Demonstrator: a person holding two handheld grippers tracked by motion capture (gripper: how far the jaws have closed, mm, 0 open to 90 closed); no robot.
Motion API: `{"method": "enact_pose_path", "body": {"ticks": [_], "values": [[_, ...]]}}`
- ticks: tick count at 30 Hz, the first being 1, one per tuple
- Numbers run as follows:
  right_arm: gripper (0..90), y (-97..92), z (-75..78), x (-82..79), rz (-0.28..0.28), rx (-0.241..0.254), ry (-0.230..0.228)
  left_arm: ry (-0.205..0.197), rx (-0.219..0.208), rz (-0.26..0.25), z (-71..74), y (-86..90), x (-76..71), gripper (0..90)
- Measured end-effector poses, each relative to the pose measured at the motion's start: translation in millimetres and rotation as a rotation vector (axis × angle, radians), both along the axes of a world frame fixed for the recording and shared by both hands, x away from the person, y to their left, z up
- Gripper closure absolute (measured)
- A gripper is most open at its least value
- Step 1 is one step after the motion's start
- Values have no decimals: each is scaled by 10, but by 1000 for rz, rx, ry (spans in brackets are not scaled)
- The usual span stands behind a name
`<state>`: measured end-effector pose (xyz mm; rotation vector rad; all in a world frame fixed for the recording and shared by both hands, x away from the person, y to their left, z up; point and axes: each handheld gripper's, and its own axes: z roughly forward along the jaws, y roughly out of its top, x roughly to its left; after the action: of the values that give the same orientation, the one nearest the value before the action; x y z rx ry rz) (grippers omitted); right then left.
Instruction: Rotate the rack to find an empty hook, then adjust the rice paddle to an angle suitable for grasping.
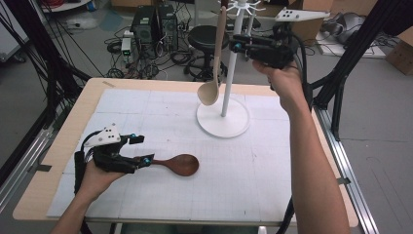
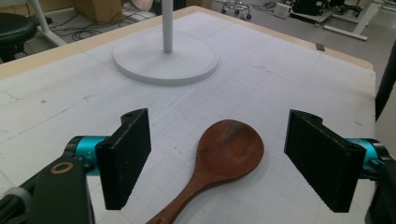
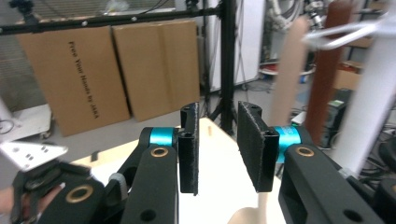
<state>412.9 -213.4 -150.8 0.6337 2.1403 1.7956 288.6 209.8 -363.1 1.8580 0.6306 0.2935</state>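
My left gripper (image 2: 219,163) stands open astride the dark wooden spoon (image 2: 224,158) — stiff, light, smooth; I'd pinch its slim handle. My right gripper (image 3: 218,144) gapes, empty.

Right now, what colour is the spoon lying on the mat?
Dark reddish-brown wood; the spoon shows best in the left gripper view.

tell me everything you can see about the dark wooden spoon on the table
The dark wooden spoon is reddish-brown with a glossy, rounded oval bowl and a narrow handle. It lies flat on the white gridded mat, bowl facing up. Its handle runs between the open jaws of the left hand-held gripper; the pads do not press on it.
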Motion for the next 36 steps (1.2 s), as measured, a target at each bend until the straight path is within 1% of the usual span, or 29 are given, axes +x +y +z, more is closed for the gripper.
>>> {"method": "enact_pose_path", "body": {"ticks": [1,2,5,8,11,14,18,21,24,25,27,30,32,34,36], "values": [[670,19,-35,-17,4,-10,-1,2,-5,2,-2,3,2,234],[657,43,-68,-37,14,-15,10,3,-3,4,-4,8,3,234],[612,114,-161,-94,37,-34,18,3,1,8,-6,28,9,234],[561,195,-240,-158,57,-40,28,2,0,12,-3,50,10,235],[548,268,-322,-220,77,-45,31,1,4,17,-3,67,4,235],[514,333,-409,-271,89,-57,43,1,-3,16,-2,74,0,235],[509,401,-521,-338,110,-57,48,4,-1,22,-4,79,-5,235],[486,457,-592,-375,120,-79,55,5,2,25,-6,93,-7,235],[484,506,-661,-437,132,-80,55,8,4,29,-13,100,-13,234],[481,521,-689,-457,138,-83,55,6,11,33,-12,106,-13,234],[474,564,-753,-499,147,-99,59,9,11,35,-18,104,-21,233],[460,628,-870,-550,157,-134,68,9,23,39,-30,111,-24,229],[449,669,-959,-572,166,-145,77,12,22,45,-35,113,-25,225],[445,707,-1046,-592,169,-166,81,10,21,45,-34,112,-27,222],[440,738,-1128,-605,175,-168,94,11,22,41,-34,109,-32,221]]}}
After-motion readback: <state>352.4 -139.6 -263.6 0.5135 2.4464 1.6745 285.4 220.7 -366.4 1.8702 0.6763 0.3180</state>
